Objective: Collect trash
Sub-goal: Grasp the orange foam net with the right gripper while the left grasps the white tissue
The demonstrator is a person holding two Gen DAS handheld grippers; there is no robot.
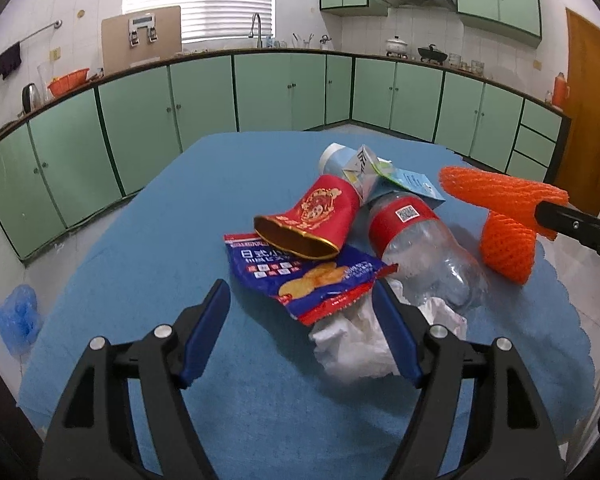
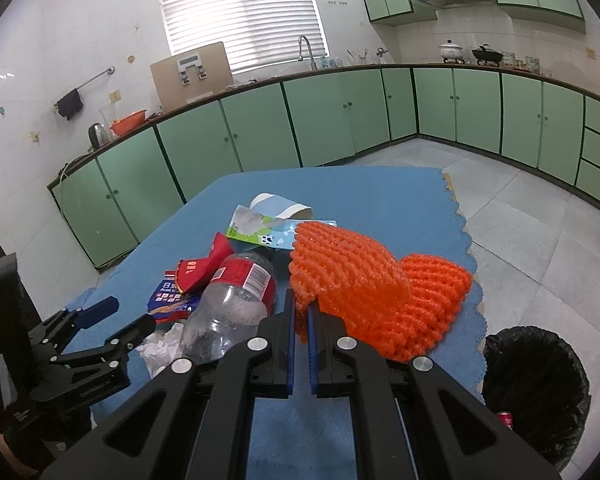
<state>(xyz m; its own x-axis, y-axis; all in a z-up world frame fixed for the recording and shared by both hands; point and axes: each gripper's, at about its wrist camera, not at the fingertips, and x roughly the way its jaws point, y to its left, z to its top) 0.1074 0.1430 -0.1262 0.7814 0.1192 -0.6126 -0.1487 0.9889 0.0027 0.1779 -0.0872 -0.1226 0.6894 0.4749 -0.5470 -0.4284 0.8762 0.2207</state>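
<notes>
A trash pile lies on the blue table cloth (image 1: pixel 160 216): a crushed red paper cup (image 1: pixel 316 216), a blue snack bag (image 1: pixel 308 276), a clear plastic bottle with a red label (image 1: pixel 420 248), crumpled white tissue (image 1: pixel 352 344), and milk cartons (image 1: pixel 380 176). My left gripper (image 1: pixel 304 320) is open, its jaws around the snack bag's edge and the tissue. My right gripper (image 2: pixel 301 308) is shut on an orange foam fruit net (image 2: pixel 364 280), held above the table's right side; the net also shows in the left wrist view (image 1: pixel 504 220). The left gripper (image 2: pixel 116 316) shows at the left of the right wrist view.
A bin with a black liner (image 2: pixel 536 380) stands on the floor right of the table, with a red can inside. Green kitchen cabinets (image 1: pixel 260 88) run along the far walls. A blue bag (image 1: pixel 18 316) lies on the floor at the left.
</notes>
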